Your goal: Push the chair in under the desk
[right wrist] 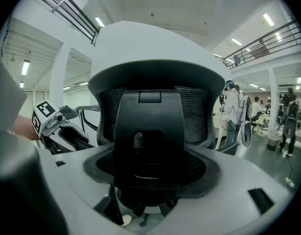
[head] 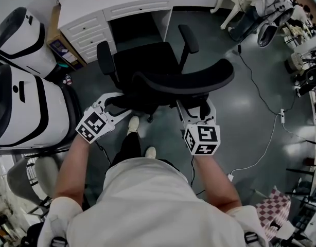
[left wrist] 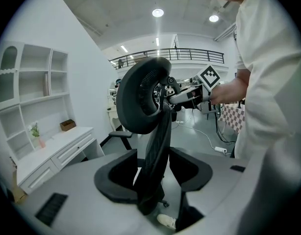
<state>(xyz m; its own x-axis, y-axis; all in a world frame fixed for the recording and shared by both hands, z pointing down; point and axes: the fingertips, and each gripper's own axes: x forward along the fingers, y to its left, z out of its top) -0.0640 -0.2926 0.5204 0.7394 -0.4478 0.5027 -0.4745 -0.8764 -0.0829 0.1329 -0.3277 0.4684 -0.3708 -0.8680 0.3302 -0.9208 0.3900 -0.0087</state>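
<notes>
**Chair Waiting Short of the Desk**

The chair (head: 147,66) is standing just before the kneehole of the desk (head: 122,6), seat facing in. The left tongs (head: 117,106) and right tongs (head: 195,109) are gaping wide, straddling the backrest (head: 189,78) and clamping nothing. The chair is likely heavy yet free-rolling, so the stiff backrest frame is offering the best purchase.

Bright, even indoor light comes from round ceiling lamps (left wrist: 158,12) and long strip lights (right wrist: 99,21) overhead. The grey floor (head: 250,112) shows a soft sheen and pale glare patches; the black chair (head: 147,60) casts only a faint shadow. Both gripper views bulge strongly and end in black corners. The head view is sharp, bending at its edges.
</notes>
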